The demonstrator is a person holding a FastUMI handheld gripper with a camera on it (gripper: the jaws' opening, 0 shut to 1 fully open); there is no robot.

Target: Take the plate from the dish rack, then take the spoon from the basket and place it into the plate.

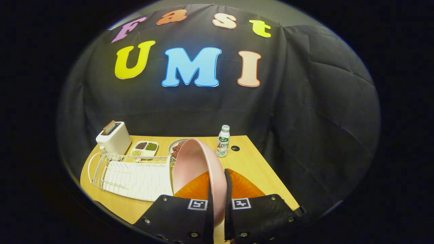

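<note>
Holding the plate (196, 166) on edge, the claw (218, 203) has both fingers clamped on its rim, lifted clear beside the rack (132, 176). Step 1 looks nearly done; next, I judge, lay it flat on the bench (254, 169), then seek the spoon.

Gripper (218, 203) raised above the table, pointing forward and slightly down. Fingers (209, 206) nearly parallel, drawn close together, leaving only a narrow gap. Both pressing on the rim of the pink plate (196, 162), one on each face, edge pinched between them. Plate held upright on edge, rising just ahead of the fingertips and leaning a little to the left.
</note>
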